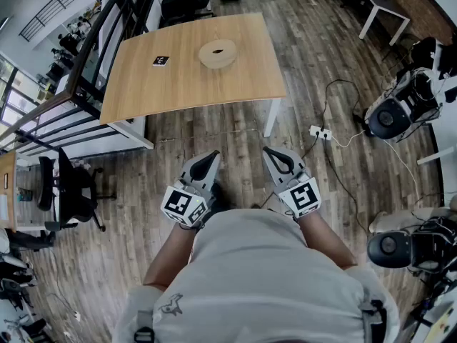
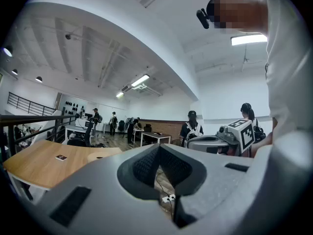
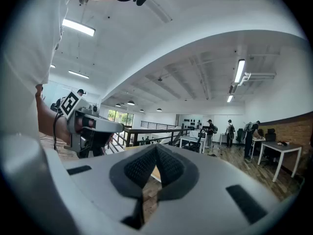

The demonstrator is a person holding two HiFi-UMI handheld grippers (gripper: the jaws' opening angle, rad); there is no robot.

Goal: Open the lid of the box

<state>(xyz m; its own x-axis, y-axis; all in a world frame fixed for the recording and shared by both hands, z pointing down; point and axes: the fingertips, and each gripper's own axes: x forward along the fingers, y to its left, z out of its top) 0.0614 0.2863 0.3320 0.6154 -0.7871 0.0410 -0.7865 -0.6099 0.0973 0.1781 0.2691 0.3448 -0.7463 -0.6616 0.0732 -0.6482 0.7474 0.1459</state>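
Observation:
A round, light wooden box [image 1: 218, 53] with its lid on sits on the wooden table [image 1: 186, 84], far ahead of me. The box [image 2: 102, 154] shows low and small in the left gripper view. My left gripper [image 1: 214, 153] and right gripper [image 1: 266, 151] are held side by side close to my body over the floor, well short of the table. Both are shut with nothing between their jaws. The left gripper [image 2: 159, 148] points toward the table, with the right gripper [image 2: 195, 143] beside it. In its own view the right gripper [image 3: 156, 148] is shut too.
A small black-and-white marker card [image 1: 161, 61] lies on the table left of the box. A power strip [image 1: 319, 132] and cables lie on the floor to the right. A black office chair [image 1: 68, 188] and a railing [image 1: 86, 84] are at the left; several people stand far off.

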